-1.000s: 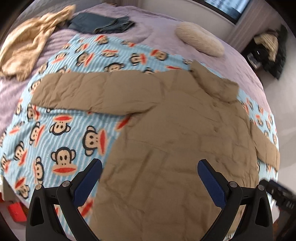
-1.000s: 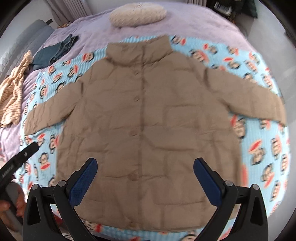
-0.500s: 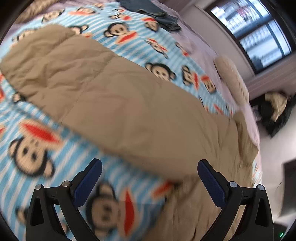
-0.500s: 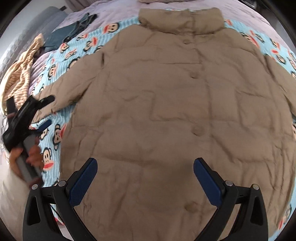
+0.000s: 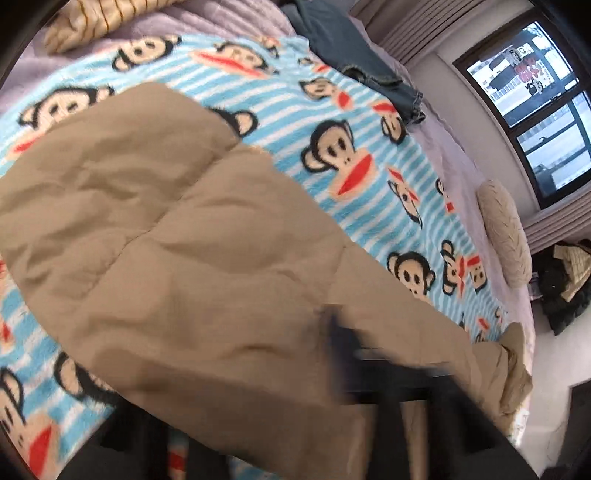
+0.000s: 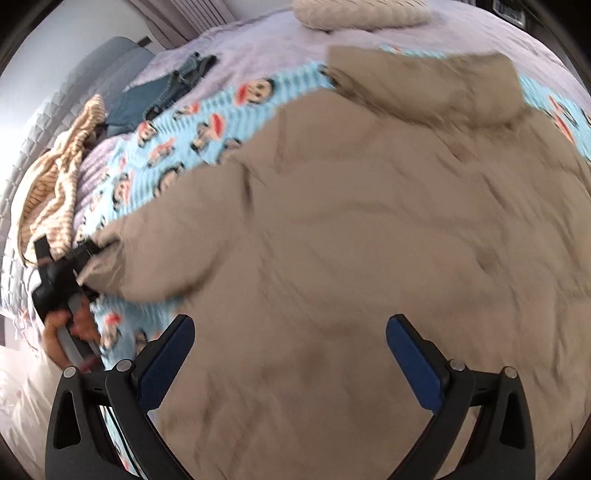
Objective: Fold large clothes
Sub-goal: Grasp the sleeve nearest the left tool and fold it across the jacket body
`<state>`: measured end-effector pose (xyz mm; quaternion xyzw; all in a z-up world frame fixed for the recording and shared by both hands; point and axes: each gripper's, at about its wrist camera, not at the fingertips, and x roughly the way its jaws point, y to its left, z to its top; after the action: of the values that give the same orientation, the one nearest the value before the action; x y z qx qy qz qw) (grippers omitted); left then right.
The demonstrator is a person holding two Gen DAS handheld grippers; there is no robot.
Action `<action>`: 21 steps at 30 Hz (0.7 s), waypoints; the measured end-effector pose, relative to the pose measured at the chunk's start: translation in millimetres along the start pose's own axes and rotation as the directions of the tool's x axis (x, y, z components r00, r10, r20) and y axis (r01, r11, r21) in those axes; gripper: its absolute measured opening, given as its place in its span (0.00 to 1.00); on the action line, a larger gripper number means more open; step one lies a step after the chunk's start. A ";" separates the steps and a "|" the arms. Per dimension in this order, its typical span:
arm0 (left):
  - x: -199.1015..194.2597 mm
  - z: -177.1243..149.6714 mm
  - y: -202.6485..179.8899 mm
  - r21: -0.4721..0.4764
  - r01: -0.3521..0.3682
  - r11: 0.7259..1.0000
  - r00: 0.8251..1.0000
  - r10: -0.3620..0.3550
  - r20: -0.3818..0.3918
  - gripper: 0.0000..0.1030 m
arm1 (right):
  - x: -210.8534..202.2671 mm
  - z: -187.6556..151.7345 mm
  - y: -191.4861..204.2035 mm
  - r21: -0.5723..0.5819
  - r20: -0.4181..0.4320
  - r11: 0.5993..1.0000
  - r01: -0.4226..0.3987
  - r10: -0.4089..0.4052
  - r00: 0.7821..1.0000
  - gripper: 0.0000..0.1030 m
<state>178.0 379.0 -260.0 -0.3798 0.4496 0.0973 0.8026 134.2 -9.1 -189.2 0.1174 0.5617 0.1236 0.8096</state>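
Note:
A tan puffer jacket [image 6: 369, 221] lies front up on a monkey-print blanket [image 6: 184, 147], collar [image 6: 424, 81] toward the far side. Its left sleeve [image 5: 184, 240] fills the left wrist view. My left gripper [image 5: 334, 325] is a dark blur there, low on the sleeve. In the right wrist view the left gripper [image 6: 86, 258] is shut on the sleeve's cuff end, with a hand [image 6: 70, 325] behind it. My right gripper [image 6: 291, 350] hovers over the jacket's body, jaws wide and closing slightly. The cloth lies below them and the pads [image 6: 173, 350] do not press on it.
The blanket [image 5: 332, 110] covers a lilac bed. Folded jeans [image 6: 162, 92] and a striped beige garment [image 6: 55, 184] lie at the far left. A cream pillow [image 6: 362, 14] sits beyond the collar. In the left wrist view, a window [image 5: 535, 110] and a dark pile [image 5: 561, 280] lie past the bed's edge.
My left gripper dropped onto the sleeve's end and went from wide open to shut on it. My right gripper came lower and closer over the jacket's body, still open.

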 end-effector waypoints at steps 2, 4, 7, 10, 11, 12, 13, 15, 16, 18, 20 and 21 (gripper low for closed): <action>-9.8 1.2 -3.0 0.014 0.006 1.000 1.000 -0.006 0.021 0.15 | 12.5 11.2 11.3 0.008 -0.002 1.000 -0.027 0.027 1.000 0.48; -25.3 -0.2 -20.4 0.102 -0.012 0.995 0.998 0.006 0.062 0.15 | 30.7 19.9 20.8 0.027 -0.035 0.997 -0.072 0.073 0.997 0.20; -55.6 -9.5 -54.9 0.257 -0.014 0.966 0.993 -0.016 0.113 0.15 | 53.0 24.1 35.5 0.024 -0.046 0.988 -0.150 0.151 0.987 0.17; -83.1 -19.2 -94.8 0.393 0.014 0.919 0.987 -0.076 0.143 0.15 | 83.4 20.6 49.0 0.044 -0.099 0.971 -0.235 0.238 0.966 0.17; -88.6 -22.8 -104.8 0.419 0.027 0.908 0.985 -0.094 0.141 0.15 | 95.2 17.4 51.6 0.055 -0.126 0.969 -0.242 0.247 0.961 0.17; -91.1 -27.2 -118.9 0.445 0.048 0.894 0.984 -0.118 0.130 0.15 | 103.7 14.4 53.7 0.057 -0.143 0.970 -0.237 0.243 0.959 0.17; -91.2 -31.6 -130.8 0.462 0.067 0.884 0.984 -0.135 0.114 0.15 | 110.5 11.3 54.9 0.054 -0.155 0.972 -0.230 0.236 0.959 0.17; -92.4 -47.4 -157.7 0.510 0.091 0.855 0.983 -0.158 0.090 0.15 | 113.1 10.0 52.3 0.061 -0.165 0.970 -0.235 0.242 0.956 0.17; -91.8 -53.1 -168.1 0.529 0.098 0.843 0.982 -0.169 0.088 0.15 | 109.5 9.7 49.0 0.076 -0.175 0.963 -0.259 0.269 0.947 0.17; -91.2 -72.1 -197.7 0.580 0.106 0.808 0.979 -0.188 0.083 0.15 | 95.5 9.1 37.5 0.097 -0.182 0.952 -0.290 0.303 0.935 0.17; -89.5 -92.2 -226.5 0.617 0.139 0.775 0.974 -0.218 0.055 0.15 | 72.7 5.1 18.7 0.105 -0.177 0.950 -0.295 0.310 0.934 0.17; -86.6 -103.8 -243.3 0.636 0.159 0.755 0.972 -0.232 0.032 0.15 | 56.4 1.8 3.0 0.106 -0.163 0.953 -0.285 0.299 0.940 0.17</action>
<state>181.9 154.2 -95.9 -0.1286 0.3696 -0.1224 0.9121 154.8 12.4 -237.3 0.2209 0.6122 0.2294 0.7237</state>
